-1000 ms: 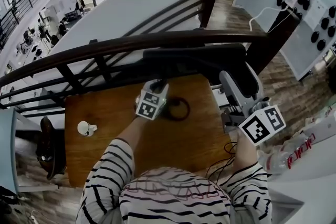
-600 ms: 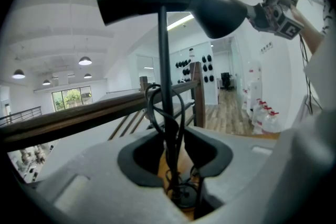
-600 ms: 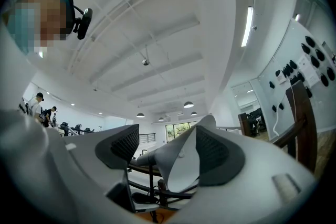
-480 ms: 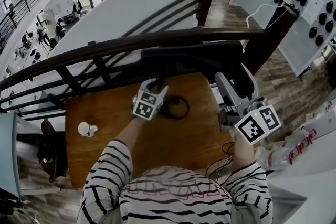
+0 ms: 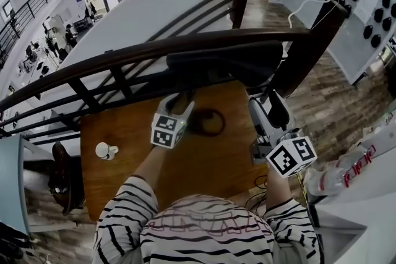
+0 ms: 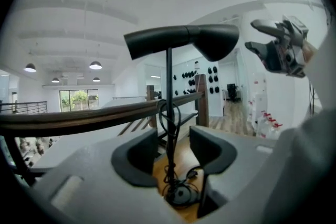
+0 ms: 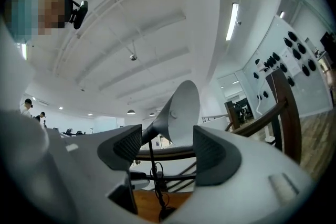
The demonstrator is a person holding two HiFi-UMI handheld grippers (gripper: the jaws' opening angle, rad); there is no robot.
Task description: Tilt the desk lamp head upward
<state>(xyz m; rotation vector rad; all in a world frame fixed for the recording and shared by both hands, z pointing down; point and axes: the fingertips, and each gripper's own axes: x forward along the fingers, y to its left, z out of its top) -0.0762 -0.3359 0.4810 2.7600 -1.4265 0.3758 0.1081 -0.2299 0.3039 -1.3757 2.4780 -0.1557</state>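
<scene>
Left tool [image 6: 171,150] backed off lamp stem [image 6: 169,76] — jaws opening, empty.

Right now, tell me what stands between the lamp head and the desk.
The lamp's thin black pole, a cable looped on it: see the left gripper view.

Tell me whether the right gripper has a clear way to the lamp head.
Probably yes. The right gripper has its jaws apart, just closed a little, with nothing gripped, and the lamp head shows straight ahead beyond them with nothing in between.
</scene>
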